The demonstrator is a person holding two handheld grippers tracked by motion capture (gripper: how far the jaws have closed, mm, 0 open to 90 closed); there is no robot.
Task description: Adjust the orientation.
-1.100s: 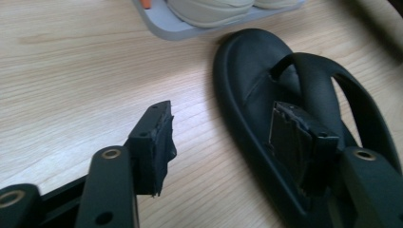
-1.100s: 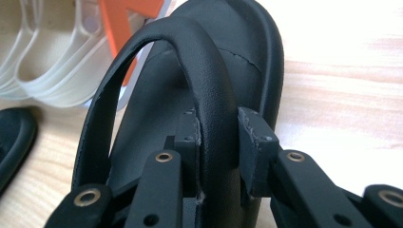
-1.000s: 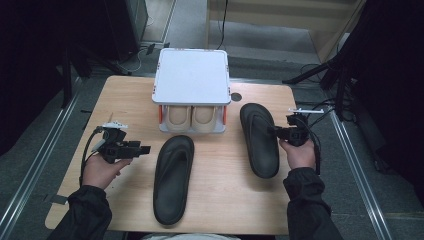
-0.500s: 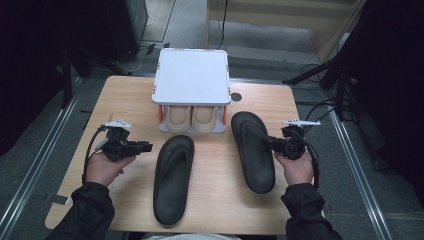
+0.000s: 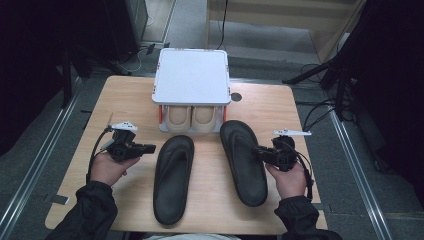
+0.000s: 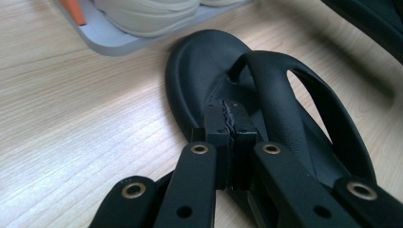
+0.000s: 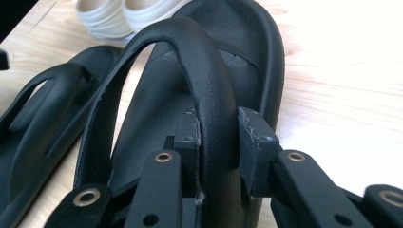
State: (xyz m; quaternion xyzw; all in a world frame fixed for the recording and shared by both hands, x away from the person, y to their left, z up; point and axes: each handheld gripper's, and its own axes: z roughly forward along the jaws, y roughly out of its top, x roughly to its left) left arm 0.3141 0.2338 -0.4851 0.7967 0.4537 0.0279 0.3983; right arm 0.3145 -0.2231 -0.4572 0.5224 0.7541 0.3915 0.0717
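Two black flip-flops lie on the wooden table [image 5: 125, 100]. My right gripper [image 5: 256, 150] [image 7: 218, 137] is shut on the strap of the right flip-flop [image 5: 242, 160] [image 7: 209, 85], gripping it from the right side. The left flip-flop [image 5: 172, 180] [image 6: 199, 61] lies flat. Just left of it is my left gripper [image 5: 152, 148] [image 6: 229, 118]. Its jaws have just closed, and the pads meet with nothing between them, a little short of the sole's edge.
A white shoe rack [image 5: 192, 75] stands at the back middle of the table. A pair of beige shoes [image 5: 190, 117] [image 6: 142, 14] sits under its top shelf. A small round hole [image 5: 236, 96] is in the tabletop right of the rack. The table edges are close on both sides.
The right gripper has pulled the right flip-flop leftward and nearer the person. The left gripper's jaws have come together while that hand stayed in place.
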